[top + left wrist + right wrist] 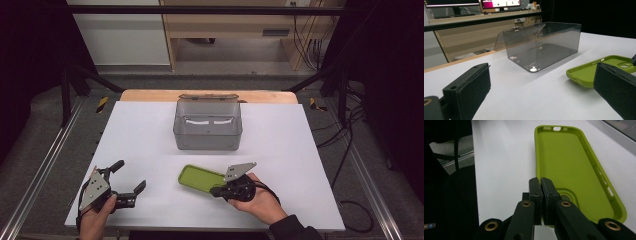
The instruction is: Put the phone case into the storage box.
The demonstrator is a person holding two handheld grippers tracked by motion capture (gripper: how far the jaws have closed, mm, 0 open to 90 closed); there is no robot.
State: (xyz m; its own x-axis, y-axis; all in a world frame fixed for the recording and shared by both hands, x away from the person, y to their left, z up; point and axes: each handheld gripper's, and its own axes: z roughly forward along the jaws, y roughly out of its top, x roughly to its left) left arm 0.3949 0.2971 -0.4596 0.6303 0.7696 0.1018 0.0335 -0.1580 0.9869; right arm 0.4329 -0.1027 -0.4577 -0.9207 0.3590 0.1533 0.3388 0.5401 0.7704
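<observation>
Pinching the side wall of the lime-green soft plastic phone case (569, 162) with the right gripper (541, 185), jaws shut tight on that thin rim near one end, close to the round camera cut-out. Risking a slip from here: such a narrow bite on a flexible edge could let the case peel out or twist as soon as it leaves the white surface (145, 135), more so with the long free end sagging under its own weight. Risking also a snag on the front wall of the clear smoky rectangular plastic box (208, 125), standing open-topped well beyond the case with its lid hinged back, should the case travel there tilted. Lying open side up, hollow showing, rim raised all round, small port holes at the far end, button slots along one side, near the person's edge of the surface. Holding nothing in the left gripper (131, 176), jaws spread wide, well apart from the case
</observation>
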